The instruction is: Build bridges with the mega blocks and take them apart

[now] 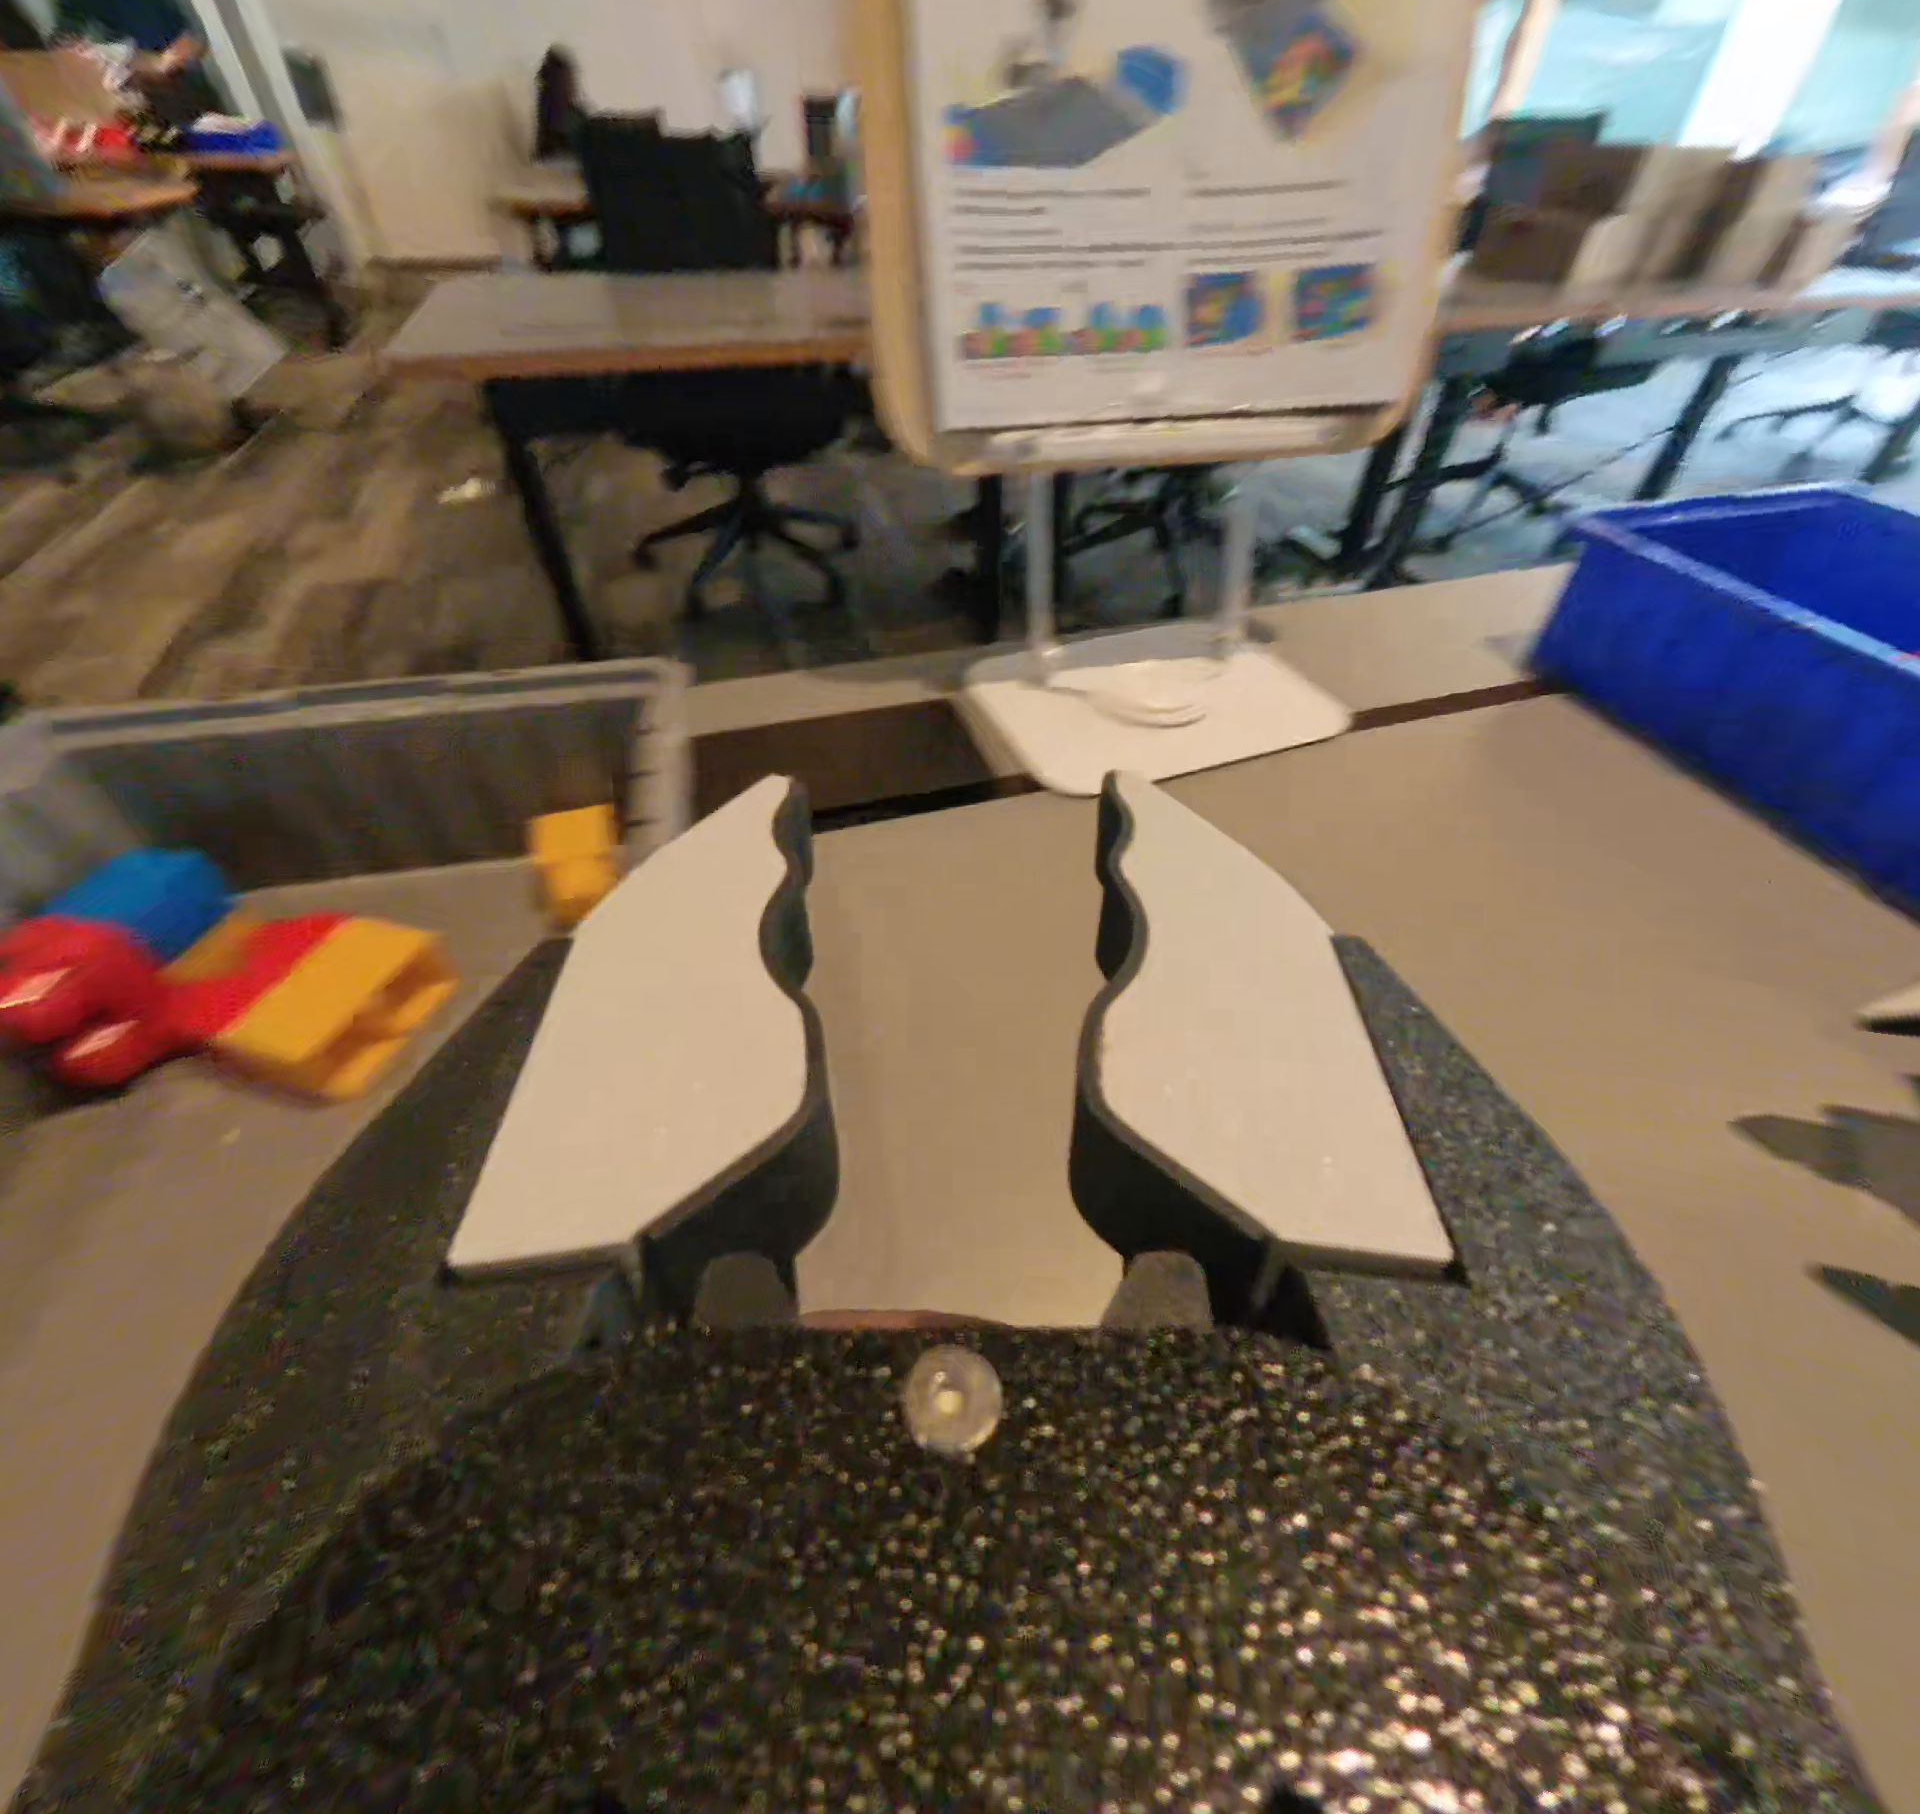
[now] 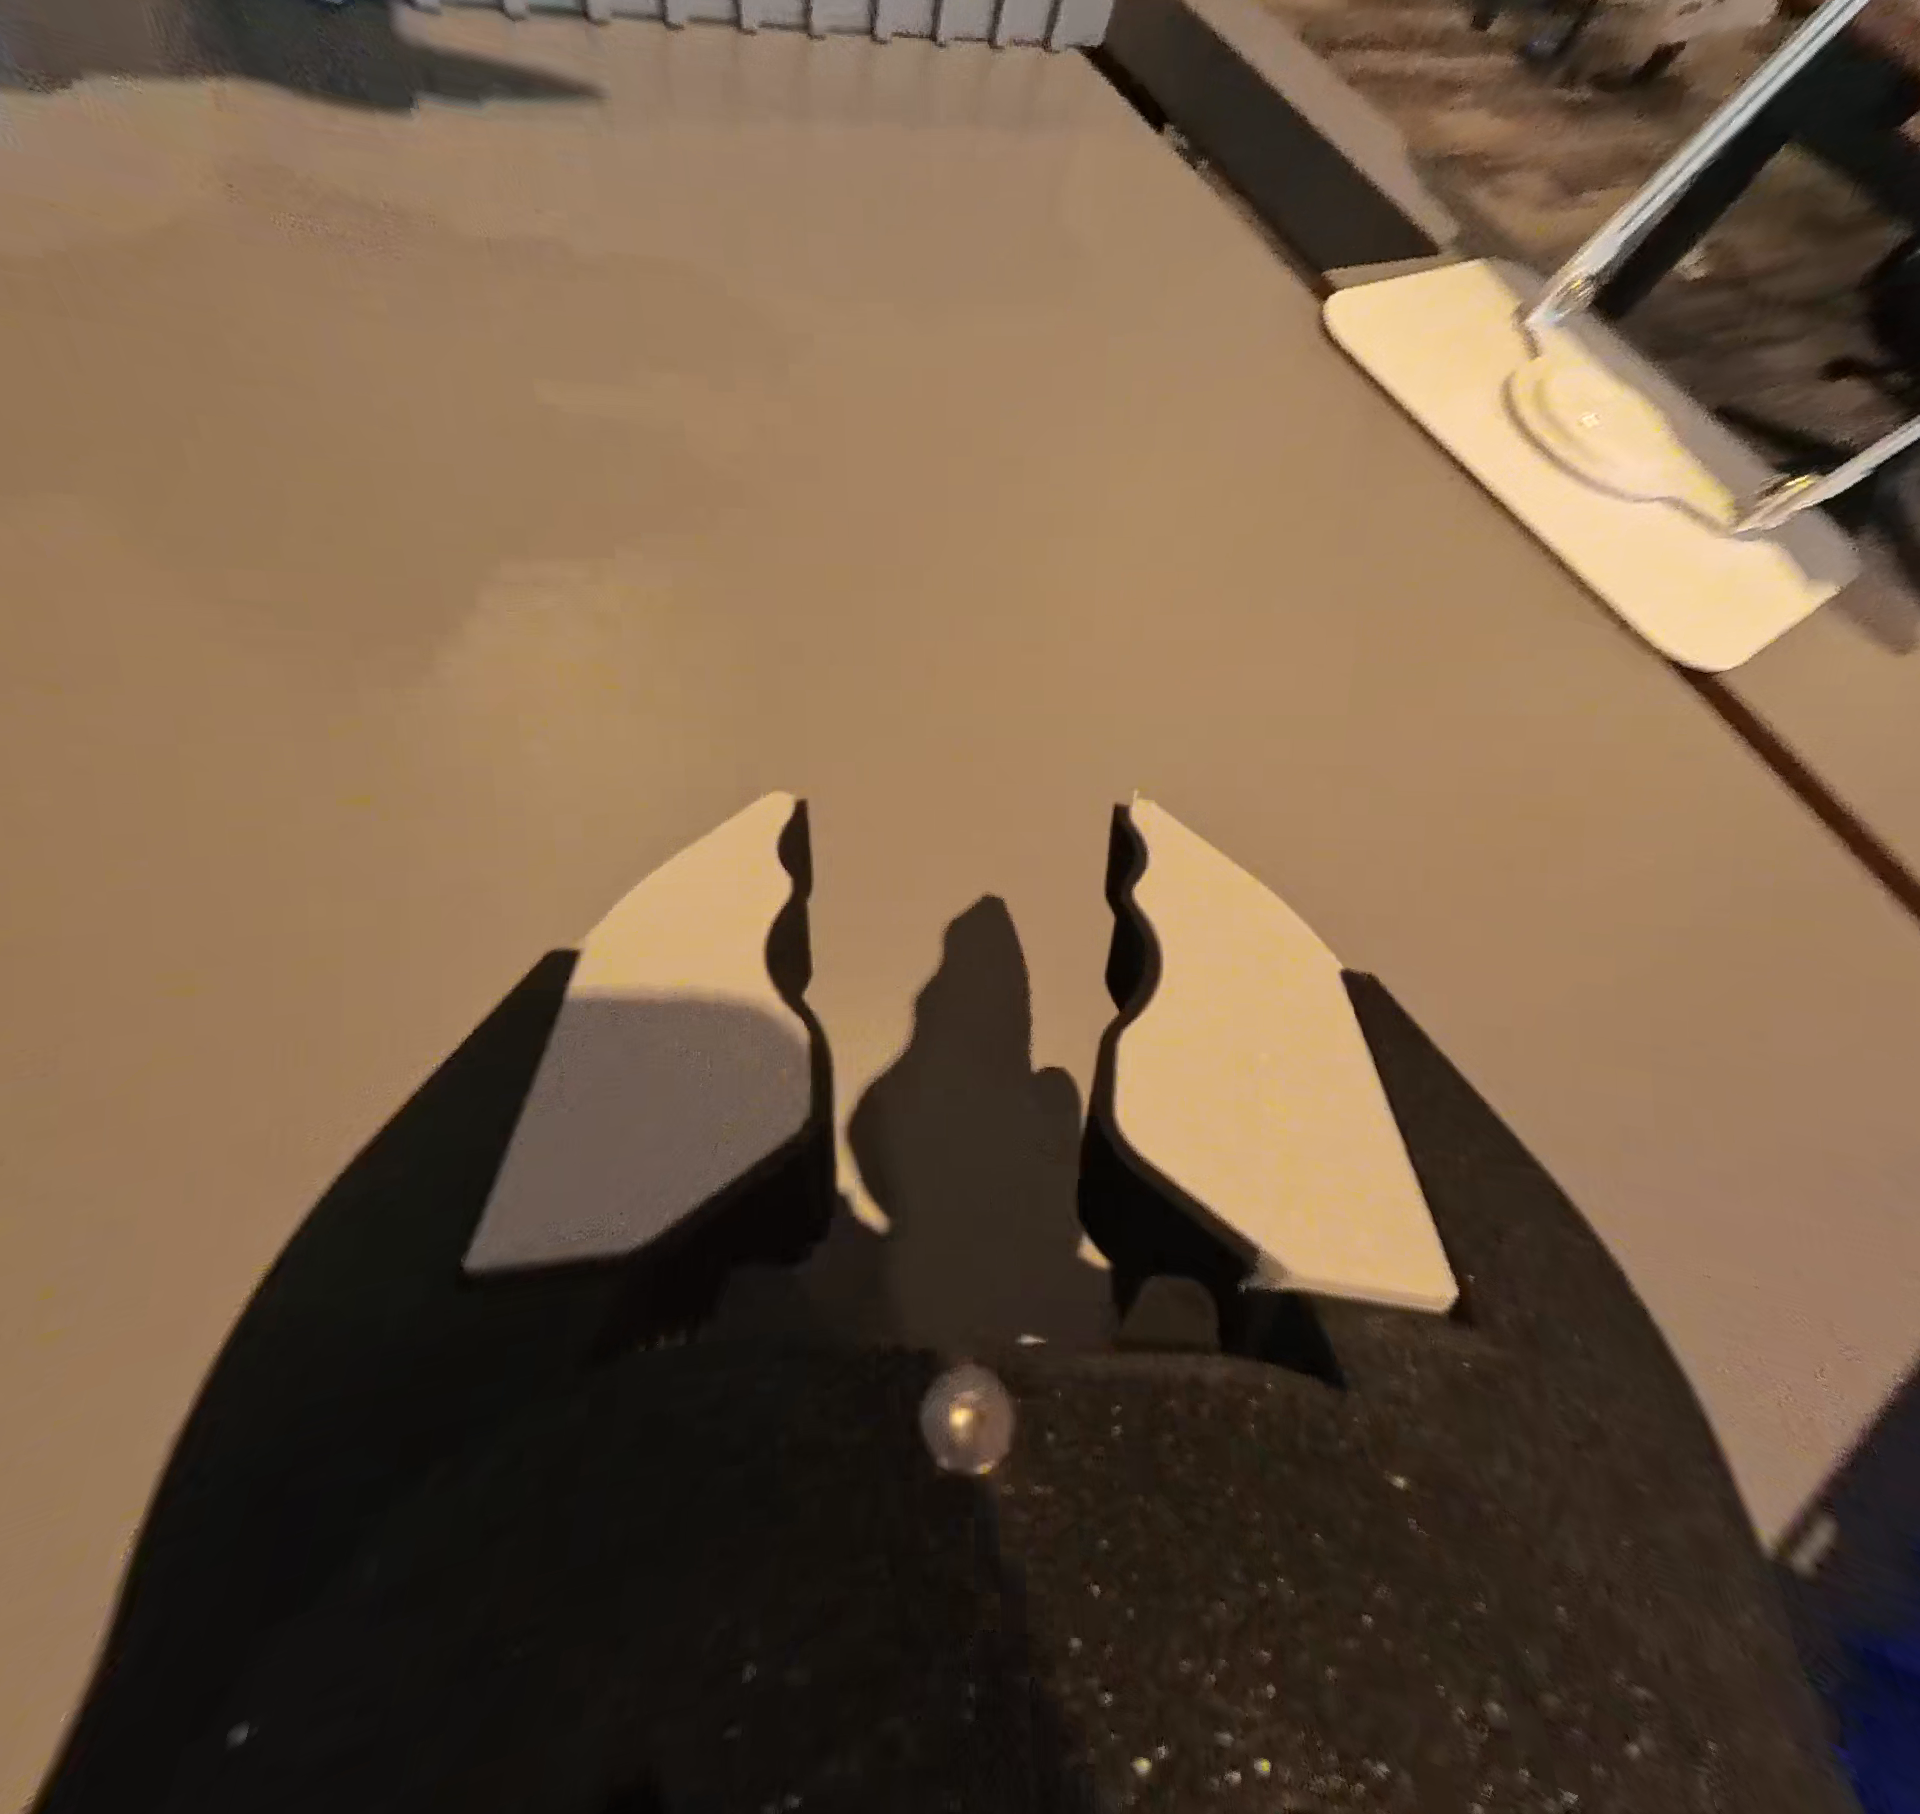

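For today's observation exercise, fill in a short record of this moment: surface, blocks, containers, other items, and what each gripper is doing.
surface: grey table
blocks: red, blue and yellow blocks lying in a loose cluster at the table's left; one more yellow block beside the clear bin
containers: clear bin at far left; blue bin at far right
other items: instruction sheet on a stand, its white base at the table's far edge
left gripper: open, empty, above bare table
right gripper: open, empty, above bare table
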`<act>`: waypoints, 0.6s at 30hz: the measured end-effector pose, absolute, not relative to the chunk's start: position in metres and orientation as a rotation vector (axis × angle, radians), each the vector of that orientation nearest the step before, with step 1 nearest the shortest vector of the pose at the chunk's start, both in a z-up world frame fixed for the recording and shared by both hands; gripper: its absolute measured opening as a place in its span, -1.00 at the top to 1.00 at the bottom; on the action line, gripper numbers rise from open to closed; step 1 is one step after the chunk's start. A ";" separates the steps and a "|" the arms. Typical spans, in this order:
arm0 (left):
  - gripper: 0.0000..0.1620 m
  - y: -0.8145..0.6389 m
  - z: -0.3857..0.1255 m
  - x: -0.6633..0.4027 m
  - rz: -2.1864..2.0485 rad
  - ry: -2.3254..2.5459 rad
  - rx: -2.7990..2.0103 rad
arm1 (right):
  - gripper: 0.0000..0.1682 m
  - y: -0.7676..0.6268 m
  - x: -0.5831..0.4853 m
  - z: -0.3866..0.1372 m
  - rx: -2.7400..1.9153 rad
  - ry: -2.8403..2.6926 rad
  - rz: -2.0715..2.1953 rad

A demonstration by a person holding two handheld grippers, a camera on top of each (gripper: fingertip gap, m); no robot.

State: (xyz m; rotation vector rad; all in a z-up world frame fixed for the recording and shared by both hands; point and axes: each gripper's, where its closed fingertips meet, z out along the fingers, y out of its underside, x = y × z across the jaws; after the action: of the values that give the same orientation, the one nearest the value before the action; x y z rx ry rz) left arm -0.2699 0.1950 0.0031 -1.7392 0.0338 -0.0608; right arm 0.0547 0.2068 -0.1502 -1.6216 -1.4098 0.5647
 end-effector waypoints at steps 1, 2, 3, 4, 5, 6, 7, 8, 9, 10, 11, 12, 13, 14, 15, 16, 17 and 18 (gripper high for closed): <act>0.35 0.196 0.006 -0.300 -0.020 0.009 -1.785 | 0.35 0.207 0.053 -0.153 -1.639 -1.413 0.593; 0.34 0.199 0.005 -0.330 0.020 -0.019 -1.838 | 0.34 0.206 0.051 -0.156 -1.653 -1.420 0.616; 0.31 0.203 0.000 -0.358 0.058 -0.036 -1.899 | 0.34 0.205 0.049 -0.160 -1.664 -1.433 0.631; 0.28 0.207 -0.008 -0.382 0.100 -0.034 -1.967 | 0.34 0.204 0.047 -0.164 -1.673 -1.448 0.636; 0.27 0.212 -0.020 -0.404 0.151 -0.018 -2.039 | 0.34 0.204 0.046 -0.170 -1.681 -1.465 0.636; 0.27 0.217 -0.033 -0.424 0.223 0.013 -2.108 | 0.34 0.203 0.045 -0.175 -1.690 -1.484 0.638; 0.28 0.223 -0.047 -0.443 0.323 0.067 -2.164 | 0.33 0.201 0.044 -0.181 -1.701 -1.502 0.642; 0.27 0.228 -0.059 -0.460 0.438 0.143 -2.200 | 0.33 0.200 0.043 -0.186 -1.713 -1.523 0.642; 0.27 0.234 -0.072 -0.471 0.548 0.241 -2.227 | 0.33 0.200 0.043 -0.189 -1.720 -1.543 0.636; 0.28 0.239 -0.084 -0.479 0.645 0.356 -2.250 | 0.32 0.199 0.041 -0.188 -1.711 -1.553 0.641; 0.28 0.243 -0.095 -0.484 0.733 0.470 -2.267 | 0.33 0.199 0.040 -0.188 -1.702 -1.556 0.647; 0.28 0.246 -0.104 -0.486 0.807 0.564 -2.275 | 0.33 0.199 0.040 -0.188 -1.706 -1.561 0.655; 0.28 0.250 -0.112 -0.485 0.841 0.640 -2.279 | 0.34 0.199 0.040 -0.189 -1.716 -1.567 0.671; 0.30 0.254 -0.119 -0.483 0.854 0.686 -2.286 | 0.34 0.199 0.039 -0.189 -1.720 -1.567 0.687; 0.33 0.257 -0.123 -0.484 0.870 0.702 -2.297 | 0.35 0.199 0.039 -0.188 -1.718 -1.563 0.702; 0.33 0.261 -0.129 -0.485 0.866 0.715 -2.313 | 0.37 0.198 0.040 -0.187 -1.715 -1.560 0.717; 0.33 0.264 -0.135 -0.486 0.843 0.725 -2.336 | 0.38 0.197 0.040 -0.187 -1.711 -1.562 0.731; 0.33 0.267 -0.142 -0.487 0.829 0.732 -2.363 | 0.39 0.197 0.040 -0.187 -1.708 -1.565 0.741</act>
State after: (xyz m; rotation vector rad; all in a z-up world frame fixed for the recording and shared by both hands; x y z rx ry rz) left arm -0.4875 0.2672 -0.1419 -2.3626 0.7325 0.8295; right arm 0.0401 0.1967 -0.1866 -1.7082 -1.5653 0.7408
